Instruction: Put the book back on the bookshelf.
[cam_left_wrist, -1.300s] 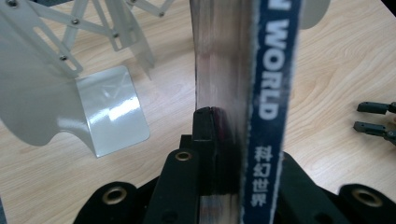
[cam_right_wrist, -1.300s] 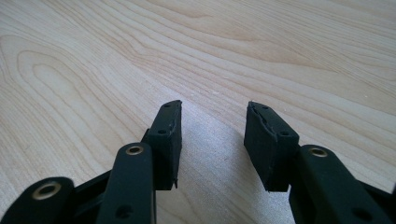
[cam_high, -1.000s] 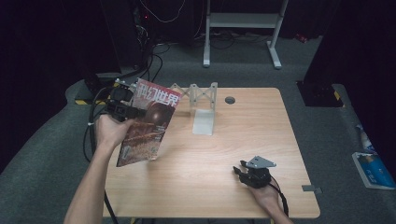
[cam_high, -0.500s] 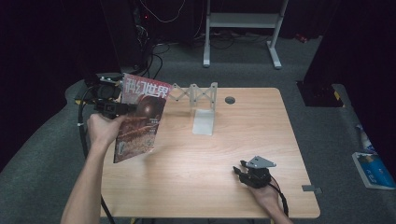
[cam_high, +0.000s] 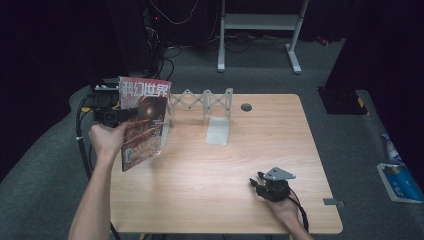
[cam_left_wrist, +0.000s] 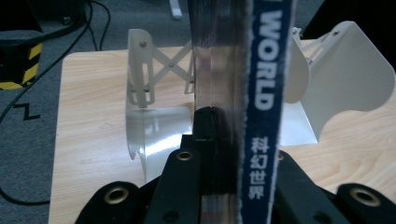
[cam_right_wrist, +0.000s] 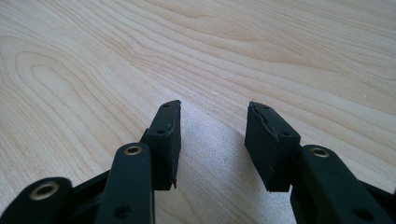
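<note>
My left gripper (cam_high: 116, 116) was clamped on the magazine (cam_high: 145, 120), held upright above the table's (cam_high: 200, 170) far left corner, just left of the white folding rack (cam_high: 202, 107) | my right gripper (cam_high: 264, 186) rested on the table near its front right edge, well apart from the rack, jaws apart with nothing between them.

Black two-jawed tools (cam_high: 114, 117) (cam_right_wrist: 212, 140), brass-ringed screw holes, grey three-cornered plate, trailing black cables, bare forearms.
</note>
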